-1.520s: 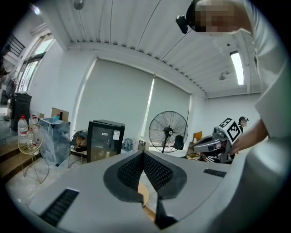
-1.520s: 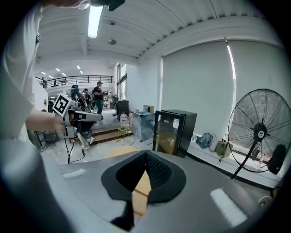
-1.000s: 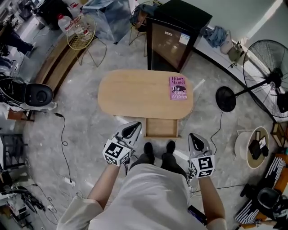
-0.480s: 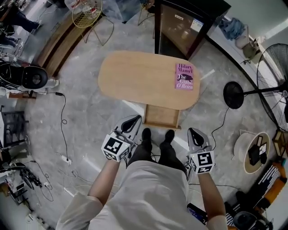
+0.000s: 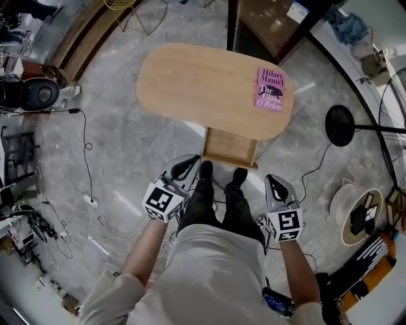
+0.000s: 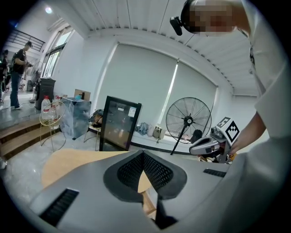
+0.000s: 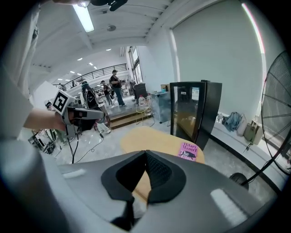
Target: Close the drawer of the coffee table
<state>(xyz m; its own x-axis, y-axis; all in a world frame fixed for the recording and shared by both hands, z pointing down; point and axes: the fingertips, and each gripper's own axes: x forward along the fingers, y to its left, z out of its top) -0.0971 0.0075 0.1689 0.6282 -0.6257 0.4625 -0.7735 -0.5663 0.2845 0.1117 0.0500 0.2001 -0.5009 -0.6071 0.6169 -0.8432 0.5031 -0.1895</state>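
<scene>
An oval wooden coffee table [image 5: 196, 86] stands on the stone floor, with a pink book [image 5: 270, 89] on its right end. Its drawer [image 5: 229, 147] is pulled out from under the near edge, toward the person's shoes [image 5: 220, 172]. My left gripper [image 5: 186, 166] hovers left of the drawer and short of it, jaws shut and empty. My right gripper [image 5: 274, 184] is to the drawer's right and nearer the person, also shut on nothing. Neither touches the drawer. In the left gripper view the closed left gripper [image 6: 143, 154] points over the tabletop [image 6: 68, 159]. The right gripper [image 7: 145, 154] faces the book [image 7: 187, 151].
A black glass-door cabinet [image 5: 279, 19] stands behind the table. A standing fan's base [image 5: 340, 125] and a round white basket [image 5: 358, 219] are at the right. Cables [image 5: 82, 159] and a black round device [image 5: 38, 94] lie at the left.
Both grippers have sunk lower and the head view has tipped, so the table sits higher in the picture. The jaws stay shut and the drawer stays pulled out.
</scene>
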